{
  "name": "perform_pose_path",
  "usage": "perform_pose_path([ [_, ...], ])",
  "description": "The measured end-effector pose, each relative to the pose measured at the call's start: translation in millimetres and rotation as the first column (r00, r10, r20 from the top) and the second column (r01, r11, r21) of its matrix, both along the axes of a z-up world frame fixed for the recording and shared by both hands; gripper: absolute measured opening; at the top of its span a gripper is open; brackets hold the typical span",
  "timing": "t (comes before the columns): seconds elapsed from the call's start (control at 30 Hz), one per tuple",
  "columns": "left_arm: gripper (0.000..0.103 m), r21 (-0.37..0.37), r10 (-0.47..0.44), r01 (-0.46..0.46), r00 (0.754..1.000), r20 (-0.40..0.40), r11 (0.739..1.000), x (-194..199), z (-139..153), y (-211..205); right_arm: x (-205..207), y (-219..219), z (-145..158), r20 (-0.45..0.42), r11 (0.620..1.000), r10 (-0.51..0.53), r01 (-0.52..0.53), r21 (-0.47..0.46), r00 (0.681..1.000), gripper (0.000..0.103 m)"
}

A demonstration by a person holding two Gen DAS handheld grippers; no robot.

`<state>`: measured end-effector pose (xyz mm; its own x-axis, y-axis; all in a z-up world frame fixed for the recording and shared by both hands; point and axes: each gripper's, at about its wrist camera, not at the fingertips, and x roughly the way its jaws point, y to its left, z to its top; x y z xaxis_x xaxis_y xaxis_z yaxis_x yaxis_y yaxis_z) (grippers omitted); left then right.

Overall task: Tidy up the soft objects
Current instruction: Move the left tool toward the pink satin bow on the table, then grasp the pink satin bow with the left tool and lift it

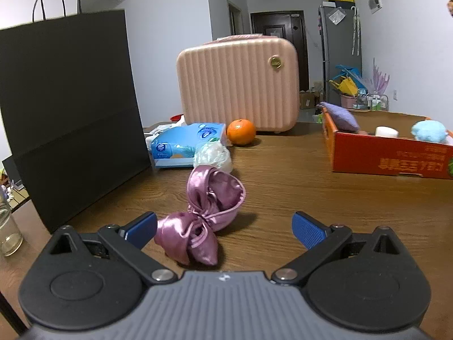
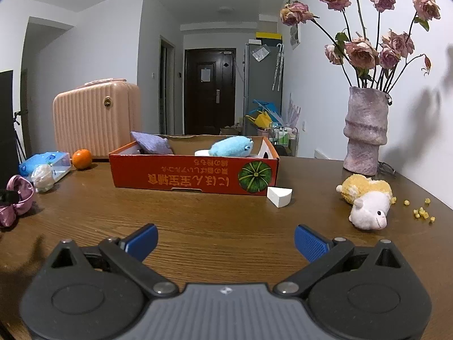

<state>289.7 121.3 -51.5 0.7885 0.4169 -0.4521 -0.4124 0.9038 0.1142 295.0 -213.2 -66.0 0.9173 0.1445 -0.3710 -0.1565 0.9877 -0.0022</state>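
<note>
Two grippers spread wide, holding nothing: my left gripper (image 1: 225, 228) frames a shiny, knotted mauve satin scrunchie (image 1: 202, 218); my right gripper (image 2: 226, 240) hovers above bare table (image 2: 212, 218).

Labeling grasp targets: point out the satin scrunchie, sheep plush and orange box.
satin scrunchie (image 1: 209, 215): left wrist view, knot at its middle.
sheep plush (image 2: 368, 206): right wrist view, white head.
orange box (image 2: 181, 174): right wrist view, printed front wall.

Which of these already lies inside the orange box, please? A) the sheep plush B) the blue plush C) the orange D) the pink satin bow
B: the blue plush sits inside the orange box, beside a purple pillow.
</note>
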Motion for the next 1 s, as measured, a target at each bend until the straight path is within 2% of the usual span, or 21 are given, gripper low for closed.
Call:
perform_pose_path([
  [0.23,0.103,0.008,0.004,-0.004,0.999,-0.042,1.000,29,-12,26,6,0,-4,-0.020,1.000,-0.018,0.018,-0.007,1.000,0.103],
  [0.53,0.102,0.019,-0.055,0.057,0.995,-0.088,0.998,58,-23,41,14,-2,-8,-0.042,0.999,-0.046,0.045,-0.012,0.998,0.103],
  [0.63,0.093,-0.002,-0.076,0.076,0.992,-0.098,0.997,62,-25,45,16,-3,-9,-0.046,0.999,-0.052,0.051,-0.013,0.998,0.103],
  [0.73,0.076,-0.027,-0.104,0.101,0.988,-0.115,0.994,66,-27,46,19,-3,-10,-0.049,0.998,-0.054,0.054,-0.013,0.997,0.103],
  [0.8,0.072,-0.040,-0.117,0.112,0.986,-0.122,0.993,67,-28,47,21,-3,-11,-0.055,0.998,-0.058,0.058,-0.014,0.997,0.103],
  [0.9,0.055,-0.041,-0.122,0.118,0.985,-0.121,0.992,67,-28,47,23,-3,-11,-0.058,0.998,-0.063,0.063,-0.009,0.996,0.103],
  [0.97,0.039,-0.044,-0.133,0.128,0.984,-0.118,0.991,67,-27,47,23,-4,-11,-0.059,0.998,-0.066,0.066,-0.006,0.996,0.103],
  [1.0,0.036,-0.043,-0.136,0.131,0.984,-0.115,0.990,66,-27,47,23,-5,-11,-0.059,0.998,-0.067,0.067,-0.006,0.996,0.103],
])
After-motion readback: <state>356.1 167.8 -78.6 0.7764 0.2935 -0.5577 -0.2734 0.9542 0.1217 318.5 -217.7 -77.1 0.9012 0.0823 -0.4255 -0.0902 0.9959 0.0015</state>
